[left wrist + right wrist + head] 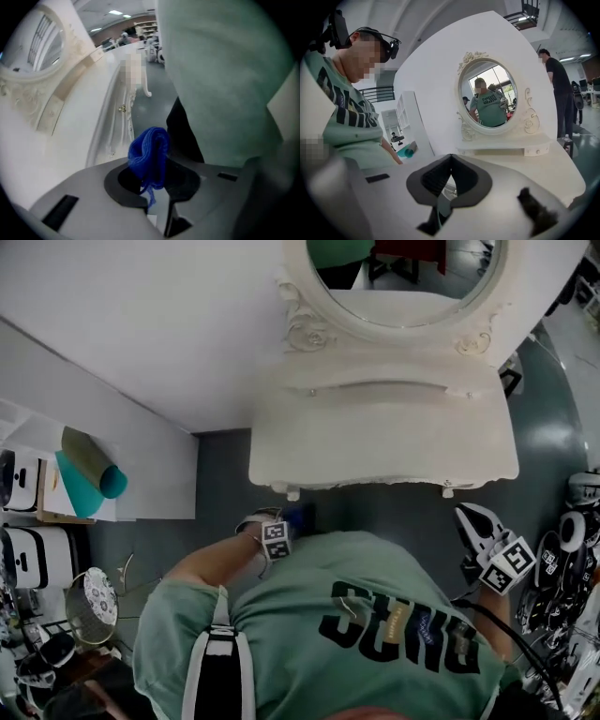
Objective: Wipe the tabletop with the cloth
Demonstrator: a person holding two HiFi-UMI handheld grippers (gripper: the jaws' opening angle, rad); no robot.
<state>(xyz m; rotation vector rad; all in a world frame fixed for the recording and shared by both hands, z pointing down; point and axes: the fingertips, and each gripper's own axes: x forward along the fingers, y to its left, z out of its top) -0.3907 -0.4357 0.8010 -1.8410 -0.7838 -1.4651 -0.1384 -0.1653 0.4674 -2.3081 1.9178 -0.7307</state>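
The left gripper (151,183), close to the person's shirt and just off the table's (375,442) near edge, has its jaws clamped on the bunched blue cloth (149,154). The right gripper (450,165), off the table's near right corner, is empty, jaw tips touching

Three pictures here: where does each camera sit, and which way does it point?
Head view: on the person's head, looking steeply down at the white dressing table; shows the green shirt, left tongs and right tongs.
Left gripper view: rides the left tongs, looking along the table's front; jaws shut on the blue cloth, shirt at right.
Right gripper view: rides the right tongs, facing the oval mirror; jaws together, empty; shirt at left.
Shared: all three show the table and the shirt.
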